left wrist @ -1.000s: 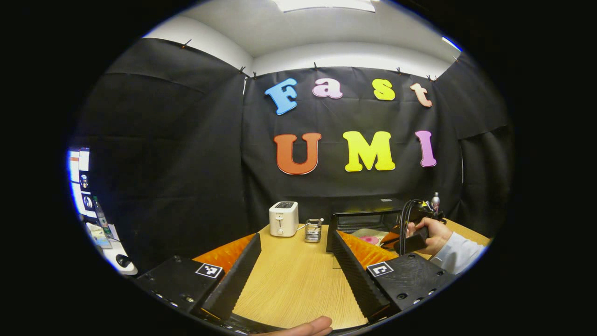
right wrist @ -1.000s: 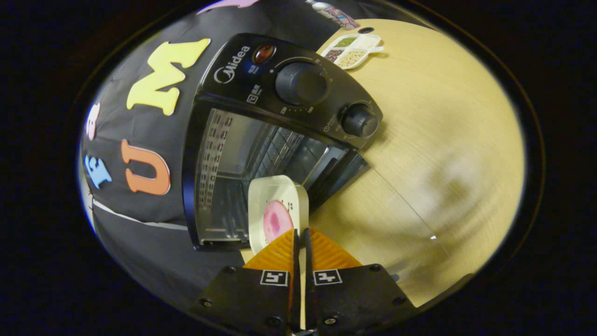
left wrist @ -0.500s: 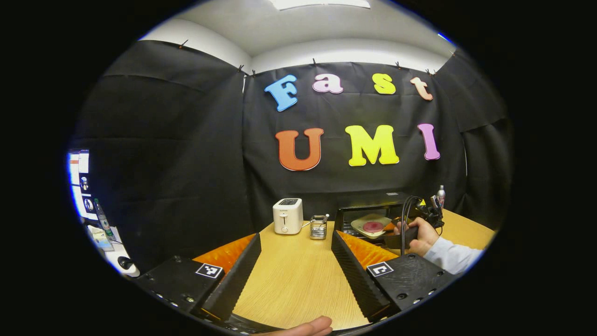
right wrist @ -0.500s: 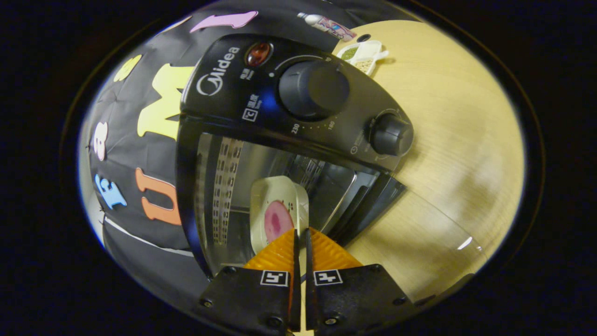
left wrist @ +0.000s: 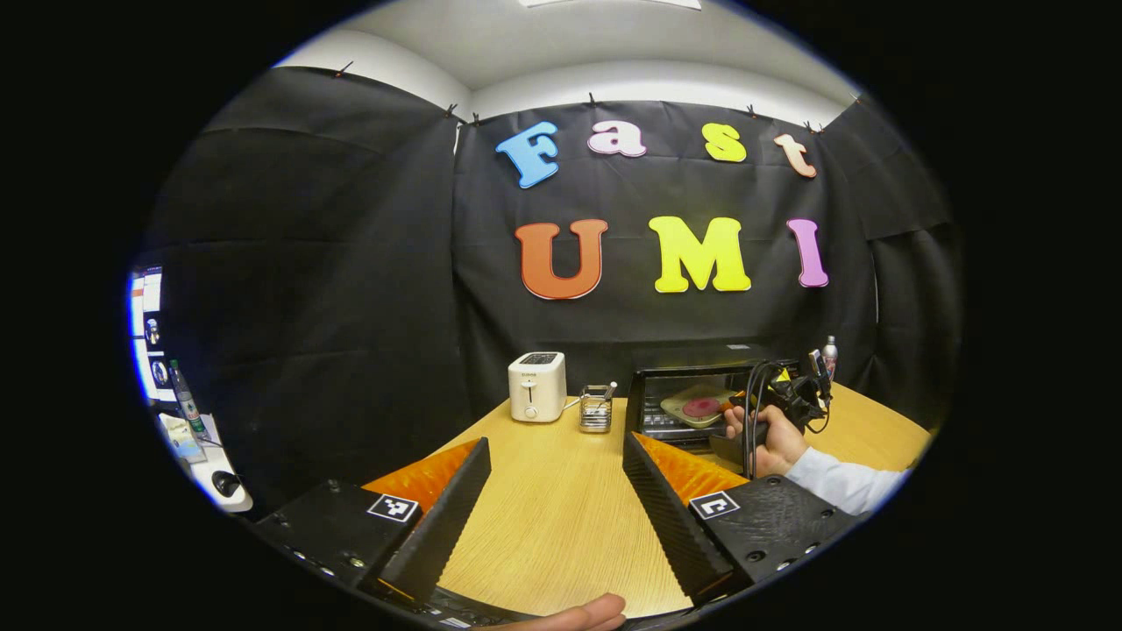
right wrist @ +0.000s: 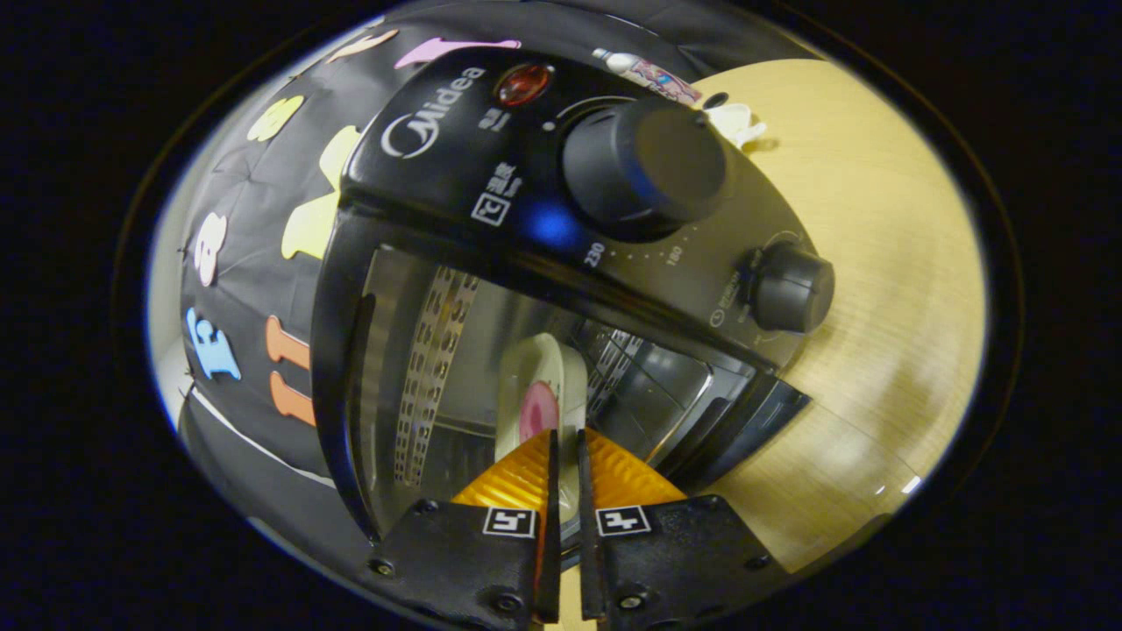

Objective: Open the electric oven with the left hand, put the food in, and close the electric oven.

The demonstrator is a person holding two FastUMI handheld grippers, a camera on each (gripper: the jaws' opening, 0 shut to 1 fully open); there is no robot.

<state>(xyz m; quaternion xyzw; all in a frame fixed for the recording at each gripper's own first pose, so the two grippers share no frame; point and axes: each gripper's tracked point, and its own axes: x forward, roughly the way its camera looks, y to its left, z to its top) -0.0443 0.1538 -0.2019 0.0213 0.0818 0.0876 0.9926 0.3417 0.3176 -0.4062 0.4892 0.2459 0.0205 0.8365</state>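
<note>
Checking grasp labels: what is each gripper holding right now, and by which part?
Right gripper pinches the plate of food by its near rim, inside the open oven. Left gripper is open, holding nothing.

**A recording booth dressed as a kitchen**

You worked in a staged booth, not a home: black cloth [left wrist: 351, 263] was clipped up as walls around a wooden surface [left wrist: 552, 517] carrying a toaster [left wrist: 536, 399] and an electric oven [right wrist: 561, 263], with a monitor [left wrist: 147, 333] off to one side.
</note>
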